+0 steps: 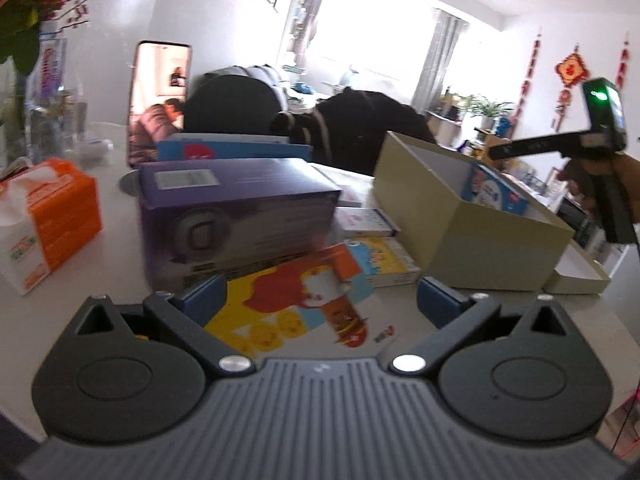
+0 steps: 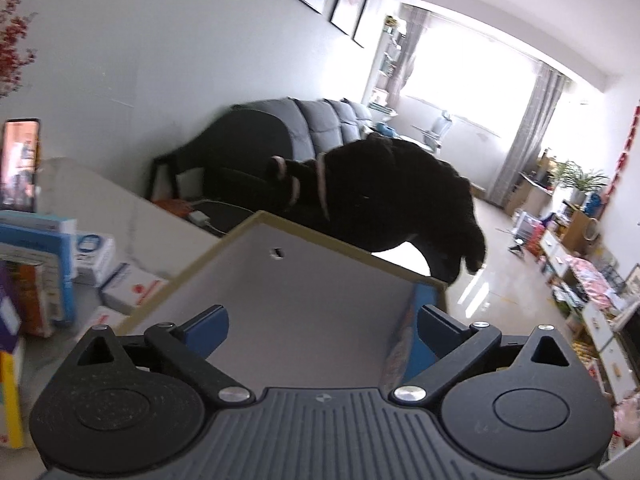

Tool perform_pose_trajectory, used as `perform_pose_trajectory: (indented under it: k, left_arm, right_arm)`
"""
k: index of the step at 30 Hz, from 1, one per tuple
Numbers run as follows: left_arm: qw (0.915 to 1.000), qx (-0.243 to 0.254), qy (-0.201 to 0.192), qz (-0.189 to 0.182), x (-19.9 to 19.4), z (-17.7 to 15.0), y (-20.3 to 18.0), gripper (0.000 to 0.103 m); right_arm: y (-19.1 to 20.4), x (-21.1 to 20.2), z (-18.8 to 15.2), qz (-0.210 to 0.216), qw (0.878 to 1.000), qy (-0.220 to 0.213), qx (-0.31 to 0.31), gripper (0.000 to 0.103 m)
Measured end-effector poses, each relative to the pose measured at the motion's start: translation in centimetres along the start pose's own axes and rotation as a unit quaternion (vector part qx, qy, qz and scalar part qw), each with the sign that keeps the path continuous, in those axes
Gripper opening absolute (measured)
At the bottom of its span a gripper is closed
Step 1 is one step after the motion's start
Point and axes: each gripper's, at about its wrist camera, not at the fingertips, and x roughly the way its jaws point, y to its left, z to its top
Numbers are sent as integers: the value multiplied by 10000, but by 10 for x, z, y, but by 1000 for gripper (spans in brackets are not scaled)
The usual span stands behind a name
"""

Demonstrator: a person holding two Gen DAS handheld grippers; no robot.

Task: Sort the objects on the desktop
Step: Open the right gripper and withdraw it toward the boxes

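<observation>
In the left wrist view my left gripper (image 1: 320, 300) is open and holds nothing, low over a flat yellow picture card with a red cartoon (image 1: 280, 312). Behind the card stands a purple box (image 1: 236, 216). To its right lie a small white-pink box (image 1: 360, 220) and a small yellow box (image 1: 386, 262). An open beige box (image 1: 460, 240) holds a blue-and-white packet (image 1: 492, 192). In the right wrist view my right gripper (image 2: 322, 328) is open above the beige box (image 2: 320, 276). The blue packet (image 2: 408, 344) leans on the box's right wall, and no pad presses on it.
An orange tissue box (image 1: 48, 216), a phone on a stand (image 1: 160, 100) and a vase of flowers (image 1: 24, 40) stand at the table's left. The beige lid (image 1: 580, 276) lies at the right edge. A hand (image 1: 626, 176) holds the other tool. A dark coat (image 2: 380, 200) hangs behind.
</observation>
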Motion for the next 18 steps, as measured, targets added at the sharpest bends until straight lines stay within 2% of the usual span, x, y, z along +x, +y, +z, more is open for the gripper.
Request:
perform_pose_trajectory:
  k: [6, 11, 14, 16, 18]
  left_arm:
    - [9994, -7, 93, 330, -9, -1, 16, 103]
    - [9981, -157, 160, 567, -17, -3, 35, 103]
    - [9979, -323, 292, 485, -18, -4, 46, 103]
    - [9973, -468, 459, 327, -17, -6, 53, 103]
    - [9962, -530, 604, 326, -16, -9, 59, 103]
  right_arm:
    - [25, -24, -8, 466, 9983, -359, 36, 101]
    - [51, -51, -17, 1104, 9911, -748, 43, 102]
    - [68, -61, -22, 1399, 9865, -848, -29, 102]
    - [77, -66, -24, 1610, 9831, -869, 38, 102]
    - [84, -68, -27, 1899, 9779, -861, 182, 102]
